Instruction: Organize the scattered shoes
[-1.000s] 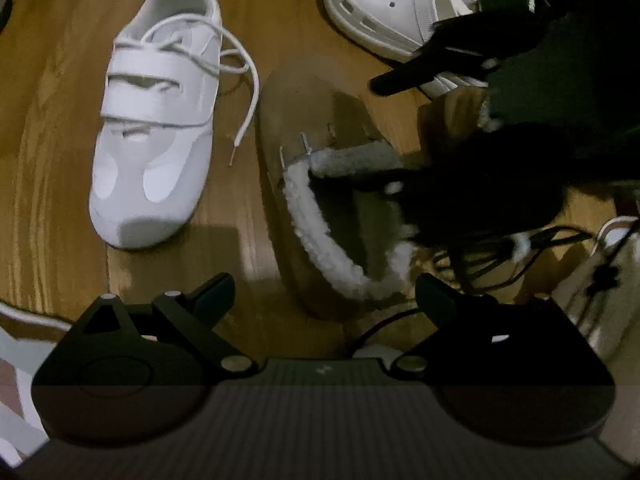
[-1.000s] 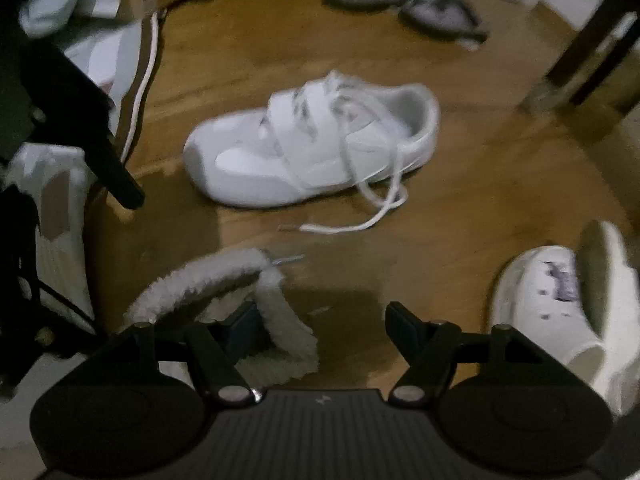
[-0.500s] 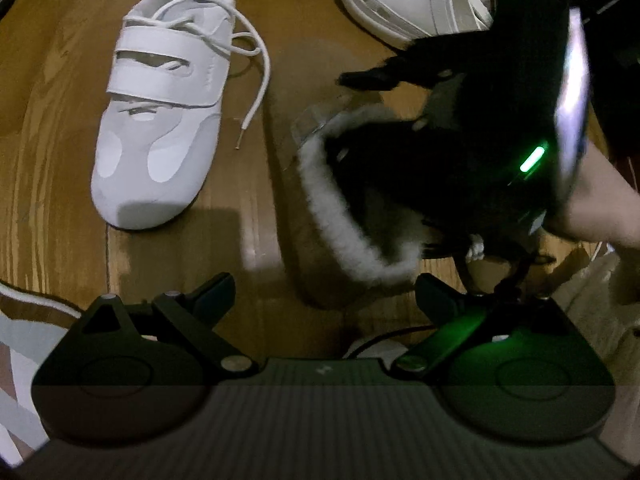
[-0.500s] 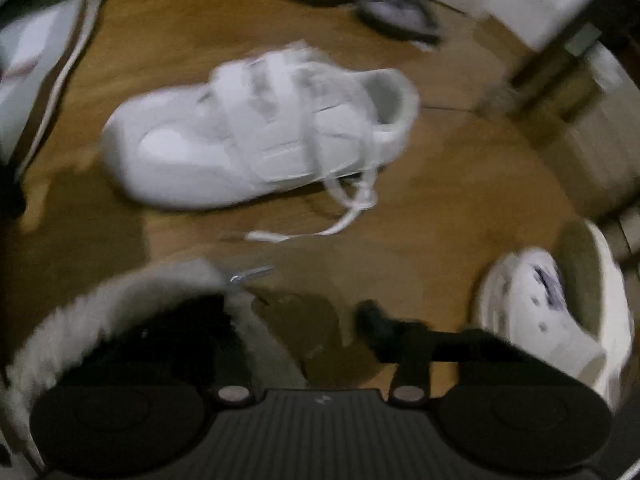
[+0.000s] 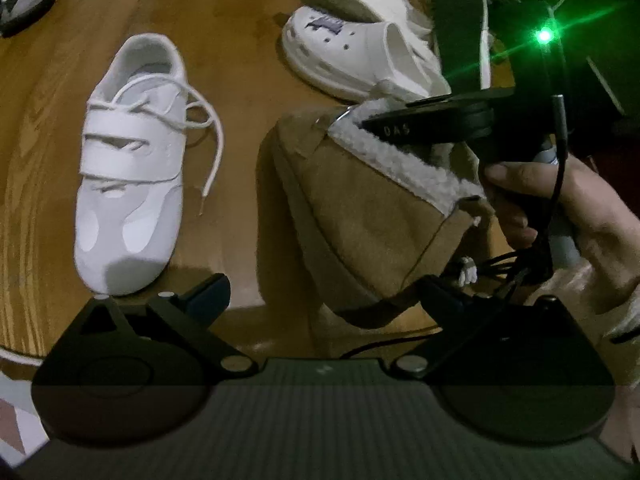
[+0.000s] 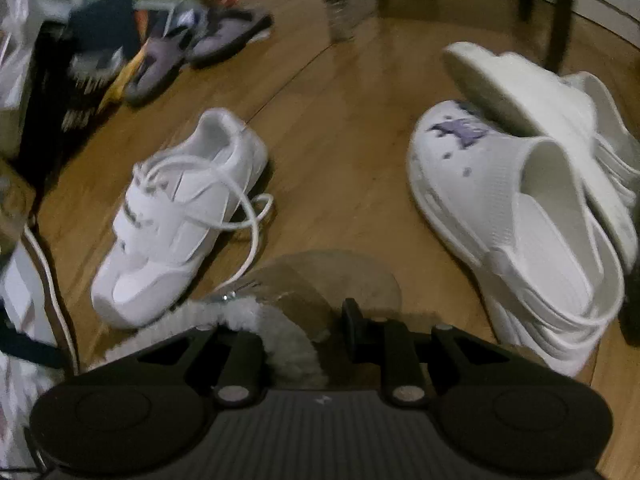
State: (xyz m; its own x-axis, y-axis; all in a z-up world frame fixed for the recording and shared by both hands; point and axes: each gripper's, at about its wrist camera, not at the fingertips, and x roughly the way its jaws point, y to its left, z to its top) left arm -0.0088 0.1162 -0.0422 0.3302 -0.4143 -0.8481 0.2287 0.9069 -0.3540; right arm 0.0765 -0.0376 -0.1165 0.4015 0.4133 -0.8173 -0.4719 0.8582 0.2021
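Your right claw [image 6: 304, 332] is clamped on the fleece collar of the tan slipper [image 5: 372, 208], which fills the centre-right of the left view, its heel edge cut off behind your left claw [image 5: 324, 292]. That left claw gapes, holding nothing. The white sneaker [image 5: 132, 168] lies centre left on the floor; the clogs [image 6: 520, 200] blur at the right view's edge.

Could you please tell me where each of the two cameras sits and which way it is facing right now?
Left wrist: sits behind the open left claw, looking down at the floor, the sneaker and the slipper gripped by the right claw; the right hand shows.
Right wrist: sits behind the right claw, shut on the slipper's collar, facing the clog.
Both show sneaker, slipper and clog.
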